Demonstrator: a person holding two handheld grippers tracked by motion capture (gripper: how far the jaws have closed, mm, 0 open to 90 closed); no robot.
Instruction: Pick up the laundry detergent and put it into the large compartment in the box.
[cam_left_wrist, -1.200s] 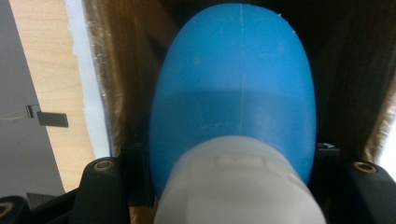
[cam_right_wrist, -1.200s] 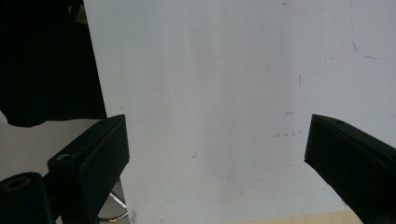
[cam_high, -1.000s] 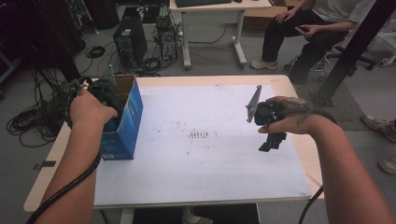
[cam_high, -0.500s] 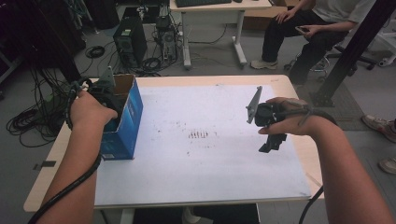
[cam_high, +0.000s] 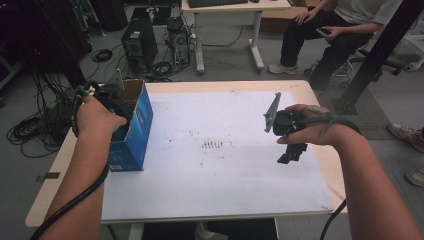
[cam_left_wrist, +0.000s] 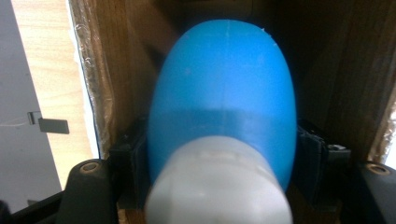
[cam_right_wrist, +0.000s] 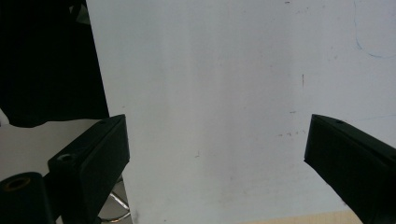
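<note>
Two grippers, almost no shift against the views from a second earlier. Left gripper (cam_high: 112, 100) stayed at the open top of the blue cardboard box (cam_high: 137, 125), jaws down inside it; right gripper (cam_high: 292, 150) stayed hanging off to the side, well apart from the box. Judged as a pause mid-step: either just lifting out or just setting in, cannot tell which.

Left jaws clamped on a smooth blue egg-shaped plastic piece (cam_left_wrist: 224, 107), one jaw at each flank, with a blurred pale grey rounded cap (cam_left_wrist: 217, 186) nearest the camera. Glossy shell, faint seam down its middle. Beyond the jaws: brown, fibrous inner walls of the box, with a rough, frayed edge.

Right jaws wide apart, nothing between them. Below them: a flat matte white sheet (cam_right_wrist: 215, 93) with faint scuffs and specks, laid on the pale wooden table (cam_high: 65, 165).
</note>
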